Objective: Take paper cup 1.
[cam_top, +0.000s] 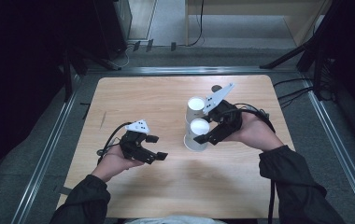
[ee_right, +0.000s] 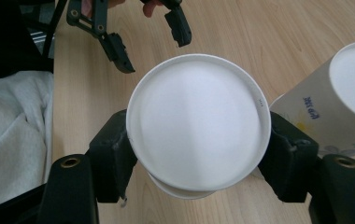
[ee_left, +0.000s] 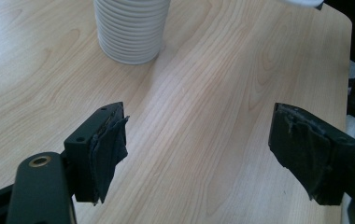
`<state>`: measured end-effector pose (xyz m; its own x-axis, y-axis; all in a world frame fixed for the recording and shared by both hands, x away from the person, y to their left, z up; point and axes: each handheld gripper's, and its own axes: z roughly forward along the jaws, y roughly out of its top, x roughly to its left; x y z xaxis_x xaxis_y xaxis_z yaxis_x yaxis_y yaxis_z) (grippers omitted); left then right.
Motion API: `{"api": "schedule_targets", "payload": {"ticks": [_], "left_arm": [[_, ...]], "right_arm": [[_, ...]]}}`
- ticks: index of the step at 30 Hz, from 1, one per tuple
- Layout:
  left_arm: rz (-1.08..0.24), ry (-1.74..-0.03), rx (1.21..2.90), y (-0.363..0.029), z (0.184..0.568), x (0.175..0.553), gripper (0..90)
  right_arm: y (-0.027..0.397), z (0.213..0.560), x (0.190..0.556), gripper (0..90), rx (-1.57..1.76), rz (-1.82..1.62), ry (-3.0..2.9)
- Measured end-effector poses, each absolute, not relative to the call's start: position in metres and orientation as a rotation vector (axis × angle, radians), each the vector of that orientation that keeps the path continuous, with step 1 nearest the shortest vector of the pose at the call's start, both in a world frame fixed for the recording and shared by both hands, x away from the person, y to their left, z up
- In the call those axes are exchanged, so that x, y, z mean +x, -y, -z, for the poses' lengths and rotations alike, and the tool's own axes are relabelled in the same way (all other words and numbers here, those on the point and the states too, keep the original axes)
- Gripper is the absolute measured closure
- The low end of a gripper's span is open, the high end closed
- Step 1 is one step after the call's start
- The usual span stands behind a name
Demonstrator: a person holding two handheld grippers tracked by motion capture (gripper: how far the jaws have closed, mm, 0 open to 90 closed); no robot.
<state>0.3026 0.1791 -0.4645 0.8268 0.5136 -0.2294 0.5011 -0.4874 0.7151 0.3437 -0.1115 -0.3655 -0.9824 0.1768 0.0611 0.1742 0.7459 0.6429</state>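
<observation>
Table [cam_top: 166, 98], stack of upturned paper cups [cam_top: 195, 140] right of centre, second cup [cam_top: 195, 109] just beyond. Right gripper [cam_top: 202, 138], jaws clamped on the stack's top cup: keep it vertical. Left gripper [cam_top: 159, 147] idle, jaws apart

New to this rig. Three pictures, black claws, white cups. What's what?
No robot here: a person at a wooden table holds hand-operated tongs in each hand. The high view looks down from above; the other two pictures come from cameras riding on each pair of tongs. The right tongs are shut on an upside-down white paper cup, over a stack of cups on the table. A second upside-down cup stands just behind. The left tongs are open with nothing between them, above bare wood; their view looks toward the ribbed cup stack.
</observation>
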Motion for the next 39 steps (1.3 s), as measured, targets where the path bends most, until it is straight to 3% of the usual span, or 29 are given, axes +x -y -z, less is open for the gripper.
{"api": "schedule_targets", "payload": {"ticks": [29, 39], "left_arm": [[0.013, -0.638, 2.185, -0.161, 0.471, 0.311, 20.2], [0.046, -0.576, 2.217, -0.148, 0.475, 0.306, 16.7]], "right_arm": [[0.115, 0.441, 0.331, 34.9, 0.363, -1.191, -2.936], [0.112, 0.458, 0.327, 34.9, 0.383, -1.237, -2.965]]}}
